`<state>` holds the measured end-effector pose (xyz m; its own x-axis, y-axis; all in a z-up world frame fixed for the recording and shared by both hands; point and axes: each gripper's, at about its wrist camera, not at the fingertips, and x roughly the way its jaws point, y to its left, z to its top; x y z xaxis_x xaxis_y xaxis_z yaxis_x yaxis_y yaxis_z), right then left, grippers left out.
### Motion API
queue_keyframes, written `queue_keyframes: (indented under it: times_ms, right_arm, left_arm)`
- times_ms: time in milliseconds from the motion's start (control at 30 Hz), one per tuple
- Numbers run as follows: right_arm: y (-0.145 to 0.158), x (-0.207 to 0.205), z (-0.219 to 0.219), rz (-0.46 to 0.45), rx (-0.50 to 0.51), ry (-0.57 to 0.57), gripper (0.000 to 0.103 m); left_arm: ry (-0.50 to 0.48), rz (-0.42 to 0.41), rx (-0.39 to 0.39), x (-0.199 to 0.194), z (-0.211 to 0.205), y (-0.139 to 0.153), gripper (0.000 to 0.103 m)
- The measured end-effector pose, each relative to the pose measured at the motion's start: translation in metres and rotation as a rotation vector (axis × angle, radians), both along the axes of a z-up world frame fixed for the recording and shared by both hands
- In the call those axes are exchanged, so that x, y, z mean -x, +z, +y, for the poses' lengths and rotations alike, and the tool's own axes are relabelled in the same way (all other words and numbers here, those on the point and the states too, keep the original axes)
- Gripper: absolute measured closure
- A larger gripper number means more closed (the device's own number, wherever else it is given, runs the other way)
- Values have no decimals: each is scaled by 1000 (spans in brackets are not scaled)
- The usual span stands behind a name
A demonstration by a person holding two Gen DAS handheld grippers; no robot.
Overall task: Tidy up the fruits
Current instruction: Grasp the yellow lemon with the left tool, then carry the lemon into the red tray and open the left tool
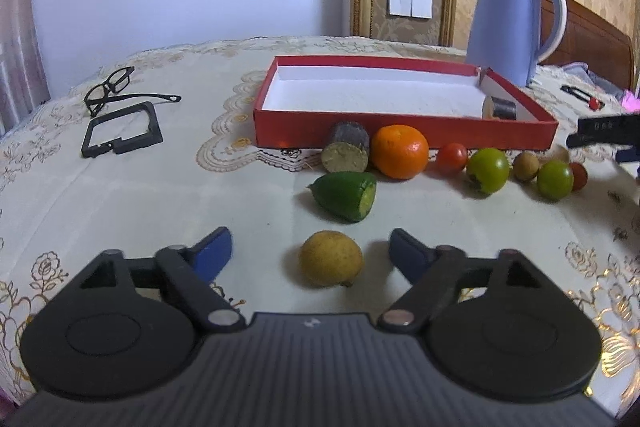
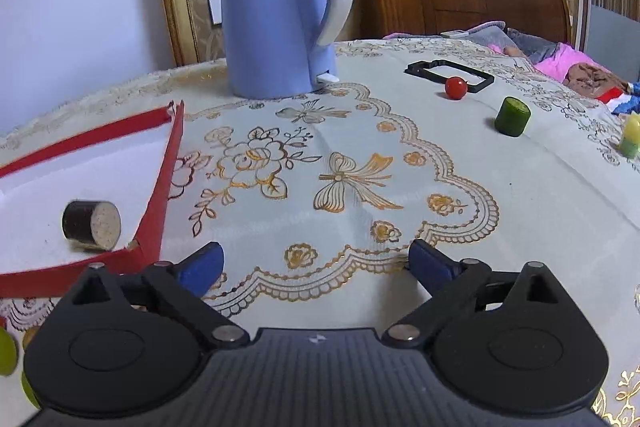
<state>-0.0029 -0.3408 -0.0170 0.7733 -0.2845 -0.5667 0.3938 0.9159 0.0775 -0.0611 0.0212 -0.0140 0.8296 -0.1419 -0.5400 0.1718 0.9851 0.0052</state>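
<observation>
- left gripper (image 1: 310,253) jaws apart w/ a yellow fruit (image 1: 331,258) between the pads, not touching
- right gripper (image 2: 316,263) wide open, nothing in it, just tablecloth (image 2: 360,155)
- dark cylinder piece (image 2: 91,225) lying in the red tray (image 2: 168,171)
- orange (image 1: 399,151) + other small fruits lined up along the tray's front wall

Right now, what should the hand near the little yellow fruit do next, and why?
Probably close the left gripper gently on the yellow fruit. The fruit sits on the tablecloth between the two blue fingertips, which do not touch it yet. The red tray behind holds only one dark piece, so there is room to carry the fruit there afterwards.
</observation>
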Motion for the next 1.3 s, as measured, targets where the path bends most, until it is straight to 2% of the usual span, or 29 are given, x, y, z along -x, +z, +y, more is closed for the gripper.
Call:
queue_keyframes:
  times_ms: [33,300,333,433,567,767,933,1167,1300]
  right_arm:
    - [0,-2,2,11,12,1,2]
    - [-1,-5,4,31,31,4,0]
    - [-1,-5,4,31,31,4,0]
    - [-1,-5,4,32,32,4,0]
    - [-1,-5,4,31,31,4,0]
    - [-1,-5,4,31,29,4,0]
    - [-1,-5,4,31,30,4,0]
    - [-1,-5,4,31,30,3,0]
    - [-1,-5,4,31,30,3,0]
  left_arm:
    - [0,0,4,0,1,0,29]
    - [-28,-1,15,2,-1,3,73]
    - [-29,-4,7,3,-2,3,75]
    - [-31,-13,-14,3,-5,3,75]
    - [-36,-13,16,0,-4,8,76]
    - [-64,-58,45,-13,-12,35,76]
    - [-68,-94,48,-52,-27,56,76]
    - [2,-117,1,-120,-49,63,75]
    - [50,-51,-23,-161,-60,50,76]
